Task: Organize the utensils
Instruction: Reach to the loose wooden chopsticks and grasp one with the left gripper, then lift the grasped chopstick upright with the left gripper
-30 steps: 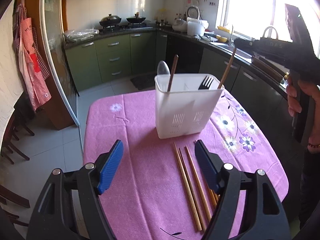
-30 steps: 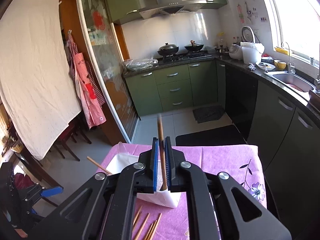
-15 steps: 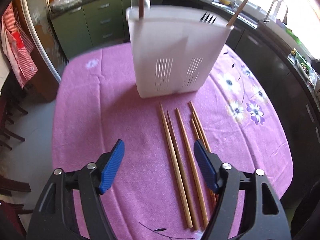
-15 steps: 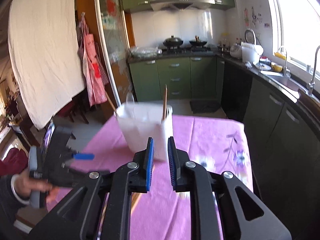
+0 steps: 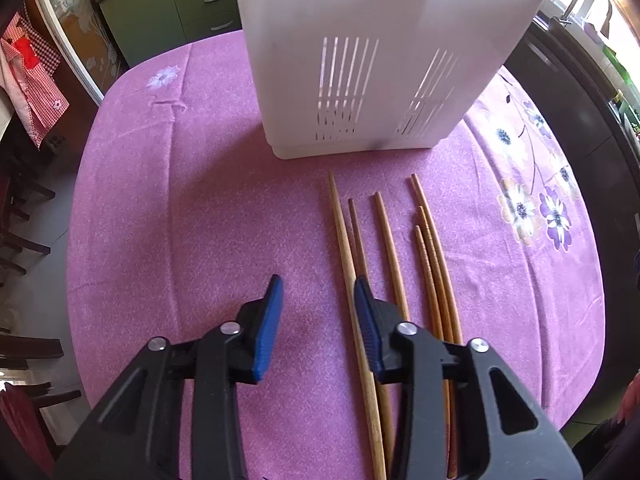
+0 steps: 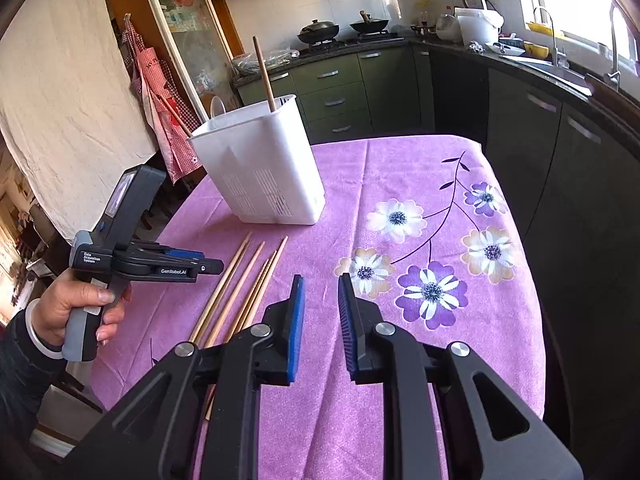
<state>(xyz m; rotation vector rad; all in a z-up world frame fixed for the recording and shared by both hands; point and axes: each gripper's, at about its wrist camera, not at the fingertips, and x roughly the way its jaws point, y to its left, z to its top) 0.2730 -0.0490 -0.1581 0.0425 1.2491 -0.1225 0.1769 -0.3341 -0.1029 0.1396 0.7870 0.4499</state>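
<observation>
A white slotted utensil holder (image 5: pixel 380 60) (image 6: pixel 260 168) stands on the purple floral tablecloth (image 5: pixel 160 208). It holds chopsticks (image 6: pixel 264 74) and a spoon (image 6: pixel 218 106). Several wooden chopsticks (image 5: pixel 384 248) (image 6: pixel 244 280) lie side by side on the cloth in front of it. My left gripper (image 5: pixel 318 292) is open and empty, low over the cloth, its right finger at the leftmost chopsticks. It also shows in the right wrist view (image 6: pixel 208 266). My right gripper (image 6: pixel 320 296) is open and empty, to the right of the chopsticks.
The table's right edge borders dark green kitchen cabinets (image 6: pixel 560 128) and a sink counter. Dark chairs (image 5: pixel 24 216) stand off the left side. A red checked apron (image 6: pixel 156 80) hangs by a glass door behind the holder.
The right gripper let go of a chopstick into the holder, opened and pulled back toward the near table edge. The left gripper dropped toward the lying chopsticks and its jaws narrowed.
</observation>
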